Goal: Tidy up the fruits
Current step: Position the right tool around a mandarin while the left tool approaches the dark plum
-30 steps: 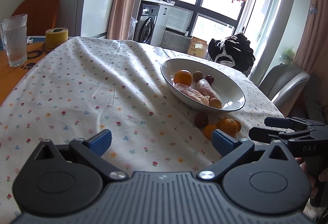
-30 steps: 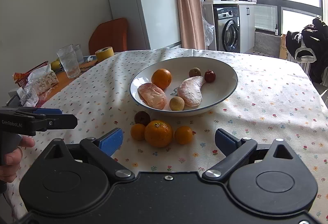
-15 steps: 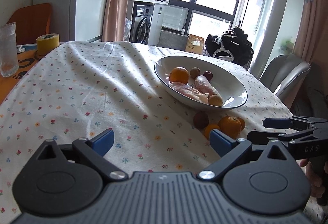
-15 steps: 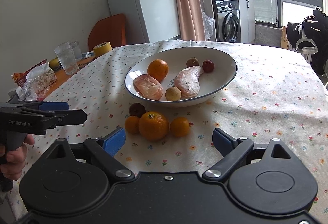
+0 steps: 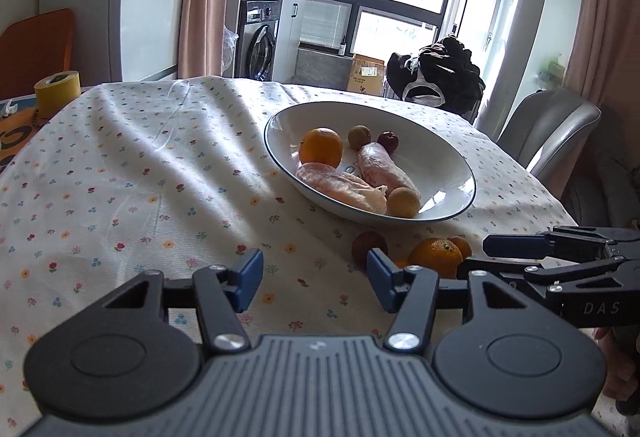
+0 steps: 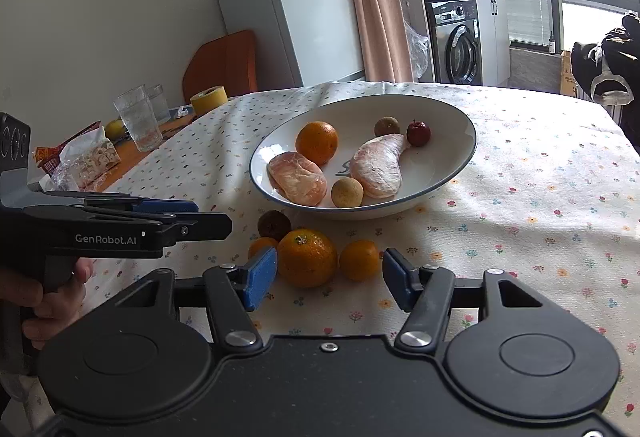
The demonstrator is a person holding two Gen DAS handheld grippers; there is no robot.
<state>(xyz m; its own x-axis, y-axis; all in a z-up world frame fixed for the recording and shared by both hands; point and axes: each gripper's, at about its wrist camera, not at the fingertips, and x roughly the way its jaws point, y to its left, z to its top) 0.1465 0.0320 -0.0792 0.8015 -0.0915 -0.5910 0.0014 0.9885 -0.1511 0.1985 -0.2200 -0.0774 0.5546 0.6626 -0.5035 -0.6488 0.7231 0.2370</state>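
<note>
A white bowl [image 6: 442, 157] [image 5: 432, 157] on the flowered tablecloth holds an orange [image 6: 317, 142], two peeled pomelo pieces [image 6: 296, 179], two small tan fruits and a small red one [image 6: 418, 133]. In front of the bowl lie a large orange [image 6: 307, 257] [image 5: 435, 257], two small oranges [image 6: 359, 259] and a dark brown fruit [image 6: 274, 225] [image 5: 369, 243]. My right gripper [image 6: 329, 277] [image 5: 474, 256] is open, with the large orange just ahead between its blue fingertips. My left gripper [image 5: 314, 283] [image 6: 212, 216] is open and empty, left of the loose fruit.
At the table's far left stand a yellow tape roll [image 5: 58, 89], drinking glasses [image 6: 138, 119] and snack packets [image 6: 80, 161]. An orange chair [image 6: 222, 61] and a grey chair [image 5: 548, 129] flank the table. A hand [image 6: 52, 301] holds the left gripper's handle.
Both grippers have moved closer to the loose fruit in front of the bowl. The fingers of each stand nearer together than before. The fruit has not moved.
</note>
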